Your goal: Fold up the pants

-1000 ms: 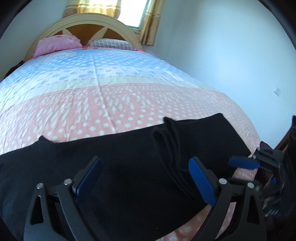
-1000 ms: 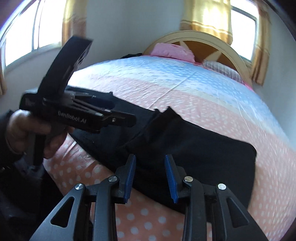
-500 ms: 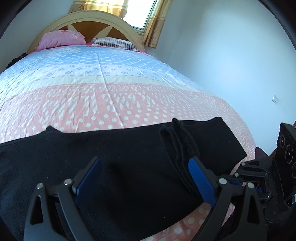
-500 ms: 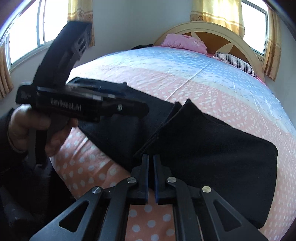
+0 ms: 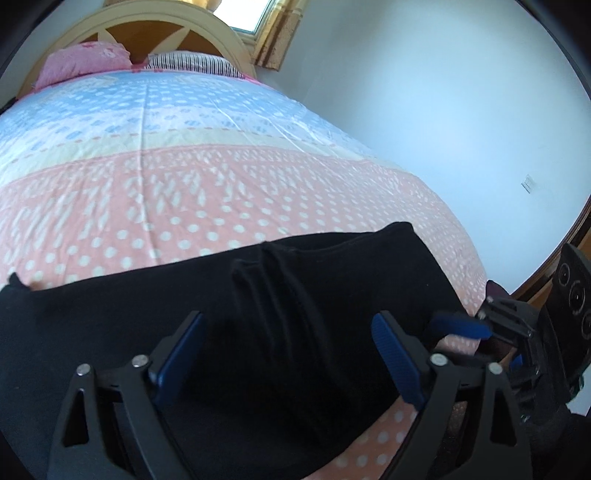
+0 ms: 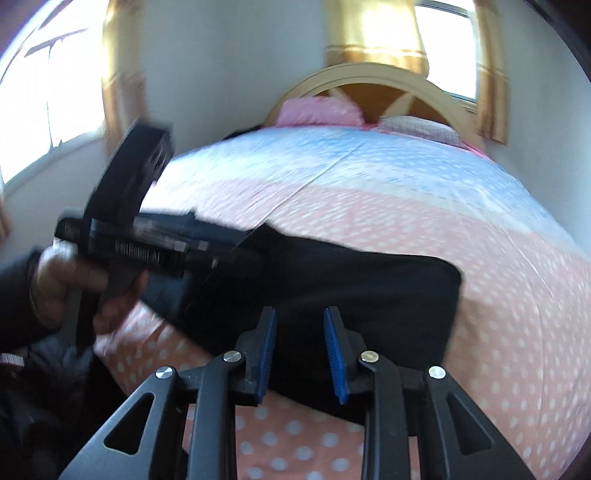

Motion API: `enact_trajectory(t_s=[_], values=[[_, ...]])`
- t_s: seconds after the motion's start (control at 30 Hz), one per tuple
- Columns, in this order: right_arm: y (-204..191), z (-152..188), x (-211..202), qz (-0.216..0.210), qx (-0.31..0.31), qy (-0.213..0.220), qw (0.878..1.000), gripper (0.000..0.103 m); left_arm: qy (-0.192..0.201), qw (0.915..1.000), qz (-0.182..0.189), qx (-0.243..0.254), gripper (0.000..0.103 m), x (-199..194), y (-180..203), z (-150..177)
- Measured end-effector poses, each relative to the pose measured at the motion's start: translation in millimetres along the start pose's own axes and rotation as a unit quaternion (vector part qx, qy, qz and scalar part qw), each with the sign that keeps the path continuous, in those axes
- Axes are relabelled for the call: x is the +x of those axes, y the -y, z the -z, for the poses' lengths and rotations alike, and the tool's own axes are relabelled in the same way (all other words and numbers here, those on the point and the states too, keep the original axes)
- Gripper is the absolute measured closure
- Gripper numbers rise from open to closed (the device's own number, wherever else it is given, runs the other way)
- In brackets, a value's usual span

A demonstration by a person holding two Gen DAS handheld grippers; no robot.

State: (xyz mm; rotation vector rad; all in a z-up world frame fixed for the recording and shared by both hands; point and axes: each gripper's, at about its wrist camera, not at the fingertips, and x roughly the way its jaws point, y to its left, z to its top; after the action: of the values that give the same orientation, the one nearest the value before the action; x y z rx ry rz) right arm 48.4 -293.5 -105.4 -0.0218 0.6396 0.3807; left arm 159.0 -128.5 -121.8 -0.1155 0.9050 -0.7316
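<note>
Black pants (image 5: pixel 258 325) lie across the near end of the bed, with a raised fold ridge near their middle. They also show in the right wrist view (image 6: pixel 369 291). My left gripper (image 5: pixel 288 354) is wide open just above the pants, straddling the ridge, holding nothing. My right gripper (image 6: pixel 300 354) is partly open and empty over the pants' near edge. It shows at the right edge of the left wrist view (image 5: pixel 480 332). The left gripper (image 6: pixel 166 251), held in a hand, shows at the left of the right wrist view.
The bed (image 5: pixel 221 177) has a pink and blue dotted cover. A pink pillow (image 5: pixel 81 62), a striped pillow (image 5: pixel 192 61) and a wooden headboard (image 6: pixel 369 79) are at the far end. A white wall (image 5: pixel 443 110) runs along the right. Windows with yellow curtains (image 6: pixel 373 33) stand behind.
My right gripper shut half a second ago and has opened again, letting go of the pants' edge. The left gripper stayed open and dropped closer over the fold ridge.
</note>
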Motion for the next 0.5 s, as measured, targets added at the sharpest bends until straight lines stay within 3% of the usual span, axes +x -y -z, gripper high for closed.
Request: enact_trajectory(t_s=[0.03,0.17,0.23,0.33,0.5], values=[[8.8,-1.2,-3.4,0.000,0.025,0.011,1.000,0.061,-0.008,1.0000,0.003,-0.003,0.025,6.3,1.5,-1.1],[22.0,-2.2,-12.6,-0.008,0.069,0.048,0.996,0.059,-0.011,0.9998,-0.015,-0.003,0.048,15.9,10.6,-2.8],[18.8,-1.2,-14.9,0.000,0.062,0.058,0.996,0.058,-0.014,0.9996,-0.025,-0.007,0.088,13.9,10.3,-4.4],[17.5,-1.6,-20.4,0.014,0.050,0.076,0.996,0.058,-0.001,0.9987,0.011,-0.049,0.092,-5.5,-2.9,-10.6],[15.6,-1.0,-29.3,0.004,0.051,0.093,0.994,0.048,0.037,0.9953,0.015,-0.089,0.092,-56.8,-29.8,-15.2]])
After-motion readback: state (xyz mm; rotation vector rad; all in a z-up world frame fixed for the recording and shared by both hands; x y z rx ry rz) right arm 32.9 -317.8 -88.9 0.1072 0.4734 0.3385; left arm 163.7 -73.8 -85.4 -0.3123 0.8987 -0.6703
